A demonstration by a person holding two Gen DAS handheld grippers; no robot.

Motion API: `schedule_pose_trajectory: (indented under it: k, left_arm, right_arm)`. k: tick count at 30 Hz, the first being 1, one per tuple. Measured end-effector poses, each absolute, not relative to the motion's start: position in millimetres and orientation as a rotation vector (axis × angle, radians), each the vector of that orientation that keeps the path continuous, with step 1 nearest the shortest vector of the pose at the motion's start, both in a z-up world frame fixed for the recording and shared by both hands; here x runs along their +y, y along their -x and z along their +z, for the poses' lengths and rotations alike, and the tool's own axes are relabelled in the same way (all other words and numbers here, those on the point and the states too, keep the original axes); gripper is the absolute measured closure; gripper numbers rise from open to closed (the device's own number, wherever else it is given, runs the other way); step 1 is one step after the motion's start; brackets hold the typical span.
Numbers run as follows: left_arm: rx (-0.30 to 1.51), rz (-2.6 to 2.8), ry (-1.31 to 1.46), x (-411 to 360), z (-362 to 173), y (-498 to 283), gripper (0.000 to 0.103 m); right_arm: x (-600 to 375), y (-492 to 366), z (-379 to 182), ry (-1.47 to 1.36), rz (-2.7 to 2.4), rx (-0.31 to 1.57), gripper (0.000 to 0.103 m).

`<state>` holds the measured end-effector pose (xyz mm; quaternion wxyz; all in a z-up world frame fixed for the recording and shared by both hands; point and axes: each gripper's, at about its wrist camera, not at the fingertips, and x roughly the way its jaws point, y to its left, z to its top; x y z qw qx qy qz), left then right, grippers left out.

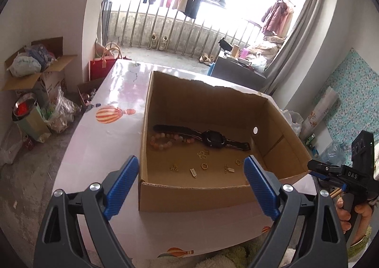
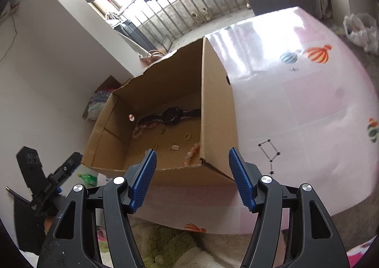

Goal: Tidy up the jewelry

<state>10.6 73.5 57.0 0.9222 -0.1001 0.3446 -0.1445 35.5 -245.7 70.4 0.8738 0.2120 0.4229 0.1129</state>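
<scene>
An open cardboard box [image 1: 189, 192] stands on the pink table [image 1: 94, 149]. Inside lie a black watch [image 1: 213, 141], a pink bead bracelet [image 1: 165, 141] and several small gold rings and charms [image 1: 204, 165]. My left gripper [image 1: 191, 169] is open and empty, held just before the box's near wall. My right gripper [image 2: 191, 161] is open and empty at the box's near right corner [image 2: 213, 168]. The right wrist view shows the watch [image 2: 171, 115], gold pieces [image 2: 175, 147] and pink beads [image 2: 193, 150]. The right gripper also shows in the left wrist view [image 1: 315, 167].
The table [image 2: 296, 114] has a glossy cloth with balloon prints [image 2: 317, 53]. Cardboard boxes and bags [image 1: 35, 73] crowd the floor at the left. A fluffy green rug [image 2: 165, 244] lies below the table's near edge. A barred balcony with hanging clothes is behind.
</scene>
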Motion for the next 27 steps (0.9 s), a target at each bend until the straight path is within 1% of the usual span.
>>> schedule_pose_trajectory:
  k: [1,2,3,4,9,14,17,27]
  left_arm:
    - [0.687,-0.300,0.180,70,63,-2,0.014]
    - [0.677,-0.302,0.163,66,67,5,0.009]
    - [0.669,-0.304,0.146,62,70,13,0.006]
    - [0.662,-0.301,0.135,58,72,19,0.005]
    - [0.690,-0.232,0.125,45,66,26,0.005]
    - [0.779,-0.082,0.080,39,46,13,0.005]
    - [0.792,-0.045,0.075,41,41,11,0.005]
    - [0.850,0.050,0.013,37,29,4,0.005]
  right_arm:
    - [-241,-24,78,-0.397,0.227,0.861,0.034]
    - [-236,-14,84,-0.359,0.224,0.843,0.032]
    - [-231,-7,87,-0.330,0.223,0.834,0.027]
    - [-224,0,89,-0.298,0.220,0.831,0.025]
    - [-190,13,75,-0.206,0.203,0.861,0.017]
    - [-177,-3,51,-0.181,0.108,0.929,0.017]
    - [-169,-9,48,-0.160,0.094,0.943,0.014]
    - [-162,-14,50,-0.134,0.027,0.954,0.012]
